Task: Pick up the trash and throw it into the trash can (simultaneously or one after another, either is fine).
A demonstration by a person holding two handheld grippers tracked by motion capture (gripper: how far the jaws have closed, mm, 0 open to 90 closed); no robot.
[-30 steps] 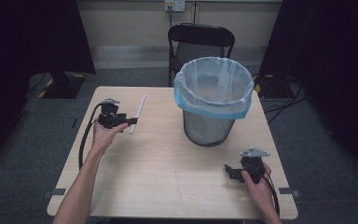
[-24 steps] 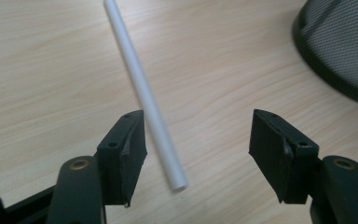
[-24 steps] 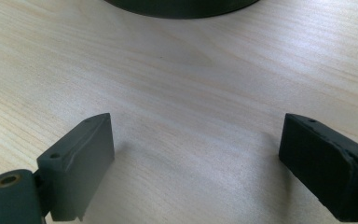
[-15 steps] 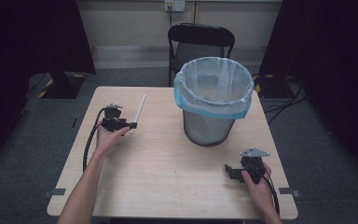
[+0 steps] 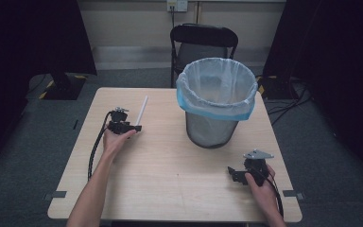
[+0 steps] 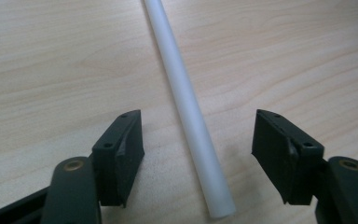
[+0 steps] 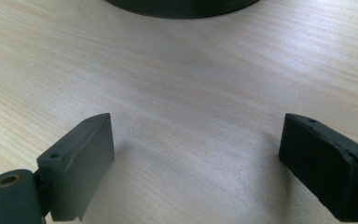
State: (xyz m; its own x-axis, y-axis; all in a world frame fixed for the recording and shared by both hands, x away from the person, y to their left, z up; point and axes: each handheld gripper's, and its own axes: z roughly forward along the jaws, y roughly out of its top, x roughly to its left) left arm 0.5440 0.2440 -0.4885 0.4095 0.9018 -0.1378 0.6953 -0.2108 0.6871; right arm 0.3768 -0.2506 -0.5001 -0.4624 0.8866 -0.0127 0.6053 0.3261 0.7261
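A thin white tube [image 5: 142,109] lies flat on the wooden table [image 5: 170,189] at the far left. My left gripper [image 5: 131,126] is low over its near end. In the left gripper view the tube [image 6: 186,107] runs up between the two jaws, which stand apart on either side without touching it. My right gripper [image 5: 231,172] rests near the front right of the table. Its jaws stand wide apart over bare wood [image 7: 191,121], with nothing between them.
A mesh waste bin [image 5: 216,101] lined with a clear and blue bag stands at the back right of the table; its dark base [image 7: 182,7] shows ahead of the right gripper. A black chair [image 5: 203,45] stands behind the table.
My left gripper has come down and nearer to the tube's near end. The right hand has stayed in place.
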